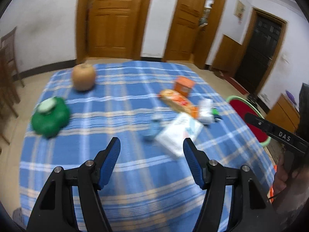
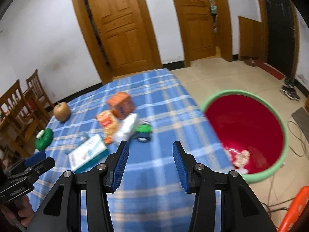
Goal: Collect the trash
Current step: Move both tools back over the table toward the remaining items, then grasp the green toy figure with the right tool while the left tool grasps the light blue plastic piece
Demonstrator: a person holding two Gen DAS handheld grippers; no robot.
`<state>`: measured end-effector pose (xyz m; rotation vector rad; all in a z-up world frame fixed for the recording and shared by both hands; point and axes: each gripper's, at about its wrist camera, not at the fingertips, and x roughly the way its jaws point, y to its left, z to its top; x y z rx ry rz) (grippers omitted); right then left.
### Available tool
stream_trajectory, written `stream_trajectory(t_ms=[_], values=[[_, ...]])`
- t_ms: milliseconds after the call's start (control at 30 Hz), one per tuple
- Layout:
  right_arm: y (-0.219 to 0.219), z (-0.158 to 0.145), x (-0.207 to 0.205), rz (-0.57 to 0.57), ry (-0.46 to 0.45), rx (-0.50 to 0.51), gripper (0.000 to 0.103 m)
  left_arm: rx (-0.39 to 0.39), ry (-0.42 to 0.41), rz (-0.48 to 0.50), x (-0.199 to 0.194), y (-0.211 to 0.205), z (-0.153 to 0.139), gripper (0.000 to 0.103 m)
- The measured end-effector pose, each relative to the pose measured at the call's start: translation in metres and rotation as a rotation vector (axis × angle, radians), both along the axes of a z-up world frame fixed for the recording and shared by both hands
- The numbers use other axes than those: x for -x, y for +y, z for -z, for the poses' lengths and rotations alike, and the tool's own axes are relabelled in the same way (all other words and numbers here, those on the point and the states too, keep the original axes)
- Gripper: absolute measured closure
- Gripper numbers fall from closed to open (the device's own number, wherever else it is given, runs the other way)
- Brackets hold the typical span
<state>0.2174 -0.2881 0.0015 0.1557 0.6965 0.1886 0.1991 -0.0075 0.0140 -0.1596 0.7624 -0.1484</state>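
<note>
The left wrist view takes in the whole blue plaid worktop (image 1: 119, 174) from its near edge to the far one, while the right wrist view looks more to the right and shows what the left view barely catches: the red bin with a green rim (image 2: 245, 133) standing on the tiled floor just beside the worktop's right edge, with a crumpled wrapper (image 2: 241, 159) lying inside it. In the left view only a sliver of that bin (image 1: 245, 110) peeks past the right edge. The trash sits in a cluster right of centre: a white flat packet (image 1: 179, 133), a small blue item (image 1: 153, 129), an orange snack bag (image 1: 179, 101), an orange carton (image 1: 183, 86) and a white wad (image 1: 205, 110); motion blur hides finer detail. Well apart at the left lie a green lidded container (image 1: 50, 117) and a brown round fruit (image 1: 83, 77). The left hand-held gripper (image 1: 151, 147) stands wide with nothing between its blue pads, above bare cloth just near of the white packet. The right hand-held gripper (image 2: 150, 154) is set narrower, also empty, over open cloth between the cluster and the bin. The near half of the worktop is bare. Wooden chairs (image 2: 21, 104) crowd the far left side, and cables (image 2: 297, 135) trail on the floor beyond the bin.
</note>
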Motion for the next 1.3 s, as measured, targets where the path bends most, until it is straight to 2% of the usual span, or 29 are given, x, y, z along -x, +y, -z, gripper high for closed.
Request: stream_trajectory(t_ms=[100,200,500,667,900,933,1033,1200,1300], values=[[0.019,0.002,-0.008,-0.018,-0.003,0.009,0.055,-0.008,-0.005,-0.043,0.002,0.019,-0.001,0.036],[0.028,0.008,-0.018,-0.018,0.027,0.023,0.055,-0.014,-0.024,-0.045,0.0,0.026,-0.004,0.036],[0.033,0.023,-0.043,0.028,0.09,0.115,0.055,-0.004,-0.017,0.005,-0.014,0.019,0.004,0.036],[0.033,0.033,-0.069,0.053,0.158,0.15,0.055,-0.054,-0.015,0.007,-0.015,0.014,0.011,0.036],[0.031,0.045,-0.096,0.036,0.196,0.123,0.055,-0.004,0.006,0.021,-0.023,0.018,0.014,0.036],[0.032,0.047,-0.097,0.031,0.2,0.123,0.057,0.006,0.013,0.022,-0.026,0.018,0.014,0.036],[0.038,0.05,-0.096,0.005,0.165,0.171,0.073,0.025,0.015,0.033,-0.036,0.016,0.012,0.04],[0.038,0.049,-0.093,-0.004,0.143,0.182,0.073,0.056,0.029,0.062,-0.066,0.004,0.006,0.042],[0.04,0.049,-0.092,-0.002,0.143,0.194,0.073,0.039,0.061,0.097,-0.083,-0.011,0.009,0.042]])
